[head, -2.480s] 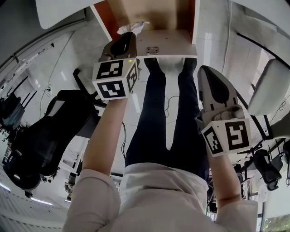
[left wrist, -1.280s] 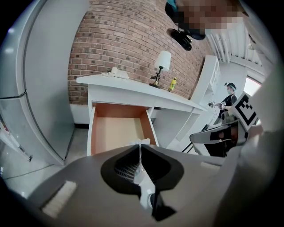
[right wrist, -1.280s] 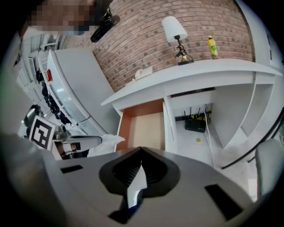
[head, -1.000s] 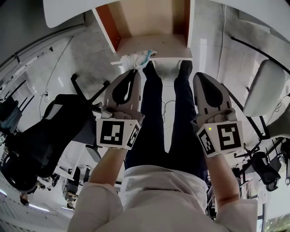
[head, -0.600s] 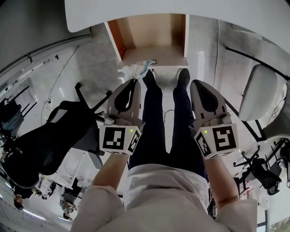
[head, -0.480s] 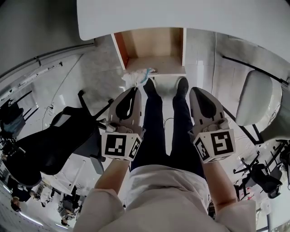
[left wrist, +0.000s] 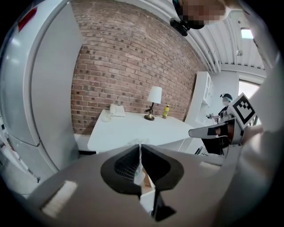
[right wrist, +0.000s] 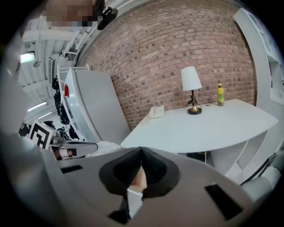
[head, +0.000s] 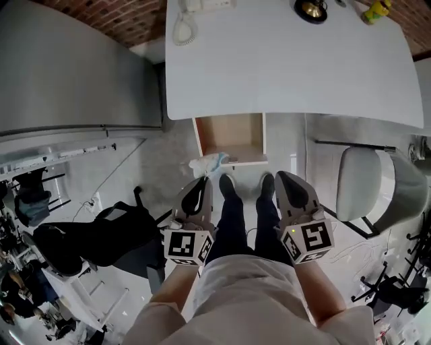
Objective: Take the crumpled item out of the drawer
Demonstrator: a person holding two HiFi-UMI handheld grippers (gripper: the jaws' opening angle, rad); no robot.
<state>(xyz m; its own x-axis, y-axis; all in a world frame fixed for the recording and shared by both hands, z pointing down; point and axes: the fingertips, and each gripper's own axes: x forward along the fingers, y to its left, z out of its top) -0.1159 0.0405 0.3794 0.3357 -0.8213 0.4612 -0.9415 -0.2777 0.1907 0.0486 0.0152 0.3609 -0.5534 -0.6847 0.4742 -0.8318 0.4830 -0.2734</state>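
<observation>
The crumpled item [head: 207,164], white with a bit of blue, hangs at the tip of my left gripper [head: 204,179], just in front of the open wooden drawer [head: 229,138] under the white table. The left gripper [left wrist: 140,145] has its jaws closed, and a wisp of the crumpled item [left wrist: 134,142] pokes out at their tip. My right gripper [head: 279,176] is level with the left one, and its jaws [right wrist: 141,150] meet with nothing between them. In the right gripper view, the crumpled item [right wrist: 106,147] sits at the left gripper's tip.
The white table [head: 289,67] carries a telephone [head: 183,27], a lamp [head: 311,8] and a yellow bottle [head: 376,9]. A white chair [head: 357,189] stands at the right and a black office chair [head: 101,236] at the left. A grey cabinet [head: 74,74] flanks the table.
Both grippers have risen side by side, away from the drawer. The crumpled item has come up with the left gripper. The table top has come into view.
</observation>
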